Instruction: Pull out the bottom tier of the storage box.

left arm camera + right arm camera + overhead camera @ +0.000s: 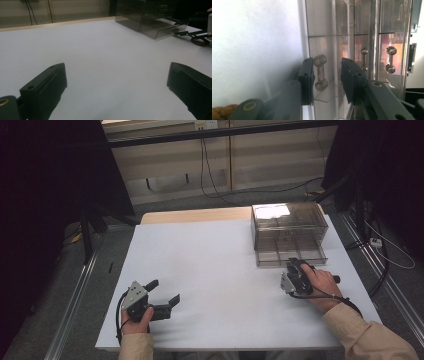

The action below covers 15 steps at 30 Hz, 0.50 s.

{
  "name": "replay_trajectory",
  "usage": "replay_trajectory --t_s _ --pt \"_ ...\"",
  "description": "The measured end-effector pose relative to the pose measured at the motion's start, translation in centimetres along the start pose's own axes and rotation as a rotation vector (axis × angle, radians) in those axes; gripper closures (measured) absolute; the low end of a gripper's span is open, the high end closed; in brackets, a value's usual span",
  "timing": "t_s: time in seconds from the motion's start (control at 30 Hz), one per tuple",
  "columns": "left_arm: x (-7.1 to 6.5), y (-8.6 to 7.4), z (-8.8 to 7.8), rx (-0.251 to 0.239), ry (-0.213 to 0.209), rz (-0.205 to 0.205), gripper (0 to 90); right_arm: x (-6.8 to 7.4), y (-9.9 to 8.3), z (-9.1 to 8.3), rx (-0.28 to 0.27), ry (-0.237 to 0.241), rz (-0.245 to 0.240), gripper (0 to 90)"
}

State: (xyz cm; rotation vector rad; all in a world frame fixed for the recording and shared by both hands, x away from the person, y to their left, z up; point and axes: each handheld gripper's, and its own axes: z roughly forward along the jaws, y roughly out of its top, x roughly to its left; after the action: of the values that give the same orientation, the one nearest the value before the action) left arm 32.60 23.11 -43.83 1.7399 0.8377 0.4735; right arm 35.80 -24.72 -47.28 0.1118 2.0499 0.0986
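Left gripper (pixel 164 291): held in the person's left hand (pixel 134 319) near the front left of the desk (pixel 210 265), resting low over the white top. Jaws spread wide with nothing between them; the left gripper view confirms bare desk between the two black fingers (pixel 45 87).

Desk: white top, wooden edge along the far side.

Drawer cabinet (pixel 289 232): clear smoky plastic, at the far right of the desk. Its long side runs across the desk and its drawer fronts face the person. From above, the lowest drawer (pixel 291 256) stands pulled out a little toward the person. The left gripper view shows it from the side, projecting from the cabinet (pixel 150 17).

Right gripper (pixel 295 265): in the person's right hand (pixel 322 285), pointing away from the person at the drawer front. The high view hides the jaw tips behind the gripper body. The right gripper view, rolled on its side, shows them either side of a clear dumbbell-shaped handle (pixel 320 72), partly parted. The left pad lies just beside the handle; the right pad stands clear of it, so there is no grip. The handle's long axis runs along the drawer front. Two more such handles (pixel 390 59) show farther along.
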Motion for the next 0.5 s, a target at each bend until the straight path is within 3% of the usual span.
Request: replay_trajectory --t_s 0.2,0.5 --pt "0.0 0.0 0.0 -0.001 0.0 -0.001 2.8 -0.2 0.3 -0.5 -0.022 -0.005 -0.002 63.5" --pt "0.0 0.0 0.0 0.0 0.0 -0.002 2.8 -0.9 0.3 -1.5 -0.045 -0.02 0.085 59.0"
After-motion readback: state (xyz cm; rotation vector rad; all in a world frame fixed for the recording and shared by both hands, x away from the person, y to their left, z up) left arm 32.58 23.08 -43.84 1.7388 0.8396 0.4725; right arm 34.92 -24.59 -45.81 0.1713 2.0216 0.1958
